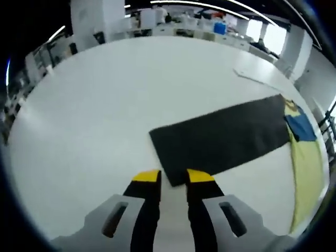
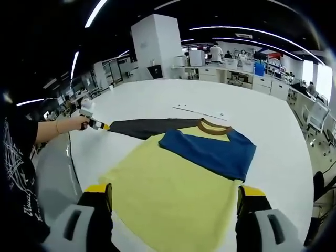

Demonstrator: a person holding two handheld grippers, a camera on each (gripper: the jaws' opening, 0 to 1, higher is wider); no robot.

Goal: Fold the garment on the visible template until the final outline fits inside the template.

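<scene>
Left gripper: the two yellow-tipped jaws stand a little apart, with the near corner of the dark template lying in the gap between the tips. Whether the tips touch the template cannot be told; nothing is pinched between them. The same gripper appears in the right gripper view as a small unit held in the person's hand, its tip at the far left end of the dark strip.

Right gripper: the jaws are spread wide, one tip at each lower side of the view, above the near part of the garment. They hold nothing.

Garment: a pale yellow shirt, lying flat on the white table. A blue panel lies across its upper part, with a brown collar at the far edge. In the left gripper view the garment shows at the right edge, overlapping the far end of the template. In the right gripper view the dark template extends from under the shirt toward the person's hand.

A flat white sheet lies on the table beyond the collar; marks on it are too small to read.

A dark sleeve with a white printed design is at the left edge; the print is illegible.

Desks and office equipment stand beyond the table.
</scene>
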